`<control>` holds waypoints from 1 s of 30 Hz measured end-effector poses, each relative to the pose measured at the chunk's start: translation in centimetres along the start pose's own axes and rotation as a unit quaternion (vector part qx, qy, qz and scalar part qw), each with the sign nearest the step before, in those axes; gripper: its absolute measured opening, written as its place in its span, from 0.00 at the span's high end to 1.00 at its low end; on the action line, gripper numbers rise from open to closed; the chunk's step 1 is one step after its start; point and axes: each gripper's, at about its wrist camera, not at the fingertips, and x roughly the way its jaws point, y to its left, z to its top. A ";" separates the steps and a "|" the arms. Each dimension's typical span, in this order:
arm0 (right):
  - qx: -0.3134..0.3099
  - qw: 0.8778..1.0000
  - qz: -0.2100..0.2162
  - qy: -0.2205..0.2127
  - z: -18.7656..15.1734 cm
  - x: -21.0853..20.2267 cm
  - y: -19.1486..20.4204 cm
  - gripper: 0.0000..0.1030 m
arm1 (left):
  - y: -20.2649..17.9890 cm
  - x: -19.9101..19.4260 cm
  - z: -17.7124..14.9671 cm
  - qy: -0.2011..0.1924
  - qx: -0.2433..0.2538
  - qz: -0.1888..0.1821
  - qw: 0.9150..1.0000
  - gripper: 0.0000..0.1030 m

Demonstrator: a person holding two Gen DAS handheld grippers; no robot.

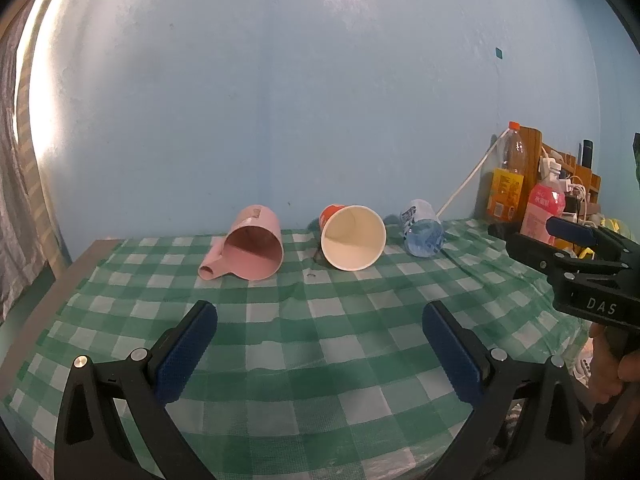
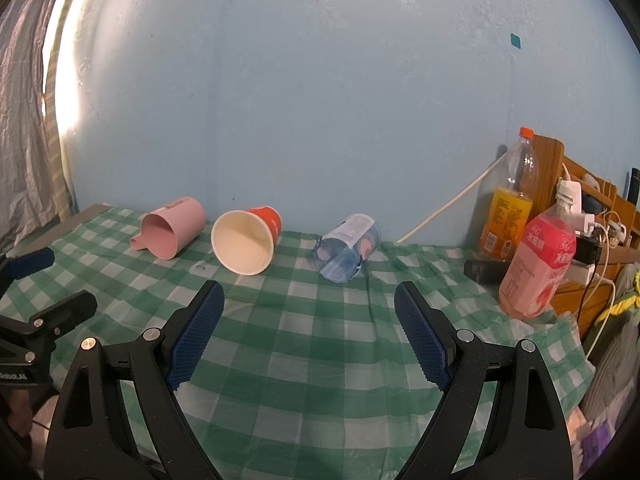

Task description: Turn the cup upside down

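Three cups lie on their sides in a row at the back of the green checked tablecloth [image 1: 320, 320], mouths toward me. A pink handled cup [image 1: 250, 242] [image 2: 170, 230] is at the left. A red paper cup with a white inside [image 1: 352, 236] [image 2: 246, 240] is in the middle. A clear blue plastic cup [image 1: 422, 230] [image 2: 346, 248] is at the right. My left gripper [image 1: 320, 316] is open and empty, well short of the cups. My right gripper [image 2: 310, 296] is open and empty, in front of the blue cup; it also shows in the left wrist view [image 1: 532, 244].
A tall orange-capped bottle [image 2: 512, 208] and a pink drink bottle [image 2: 540, 260] stand at the right by a wooden shelf [image 2: 592, 216] with chargers and cables. A blue wall [image 1: 320, 100] rises behind the table. A curtain [image 1: 16, 200] hangs at the left.
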 end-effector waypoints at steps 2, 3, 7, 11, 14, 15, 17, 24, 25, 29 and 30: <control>0.000 1.000 0.001 0.001 0.0 0.1 0.0 0.16 | 0.0 0.2 0.0 0.006 -0.001 -0.005 1.000 0.00; -0.001 1.000 0.002 0.002 -0.1 0.1 0.1 0.16 | -0.1 0.3 0.1 0.011 -0.002 -0.009 1.000 0.00; 0.000 1.000 0.005 0.005 0.0 0.3 0.0 0.16 | -0.4 0.8 0.4 0.024 0.003 -0.017 1.000 0.00; 0.006 1.000 0.007 0.009 0.2 0.6 -0.3 0.16 | -1.0 1.1 1.2 0.024 0.016 -0.017 0.999 0.00; 0.012 1.000 0.010 0.010 0.5 0.8 -0.7 0.16 | -1.8 1.8 2.1 0.026 0.032 -0.011 0.999 0.00; 0.016 1.000 0.014 0.010 0.7 0.8 -1.1 0.16 | -2.1 2.1 2.3 0.029 0.035 -0.015 0.999 0.00; 0.031 0.999 0.021 0.015 1.2 1.1 -2.1 0.16 | -2.9 2.9 3.0 0.038 0.046 -0.021 0.998 0.00; 0.086 0.995 0.027 0.032 3.3 2.9 -6.5 0.16 | -5.7 6.1 6.4 0.061 0.078 -0.025 0.995 0.00; 0.098 0.994 0.034 0.039 3.6 3.4 -7.2 0.16 | -6.2 6.6 6.8 0.062 0.081 -0.024 0.995 0.00; 0.132 0.988 0.045 0.073 4.6 6.0 -9.0 0.16 | -7.7 9.1 8.2 0.086 0.086 -0.031 0.992 0.00; 0.137 0.986 0.047 0.084 4.9 6.8 -9.4 0.16 | -8.0 9.6 8.5 0.091 0.085 -0.033 0.992 0.00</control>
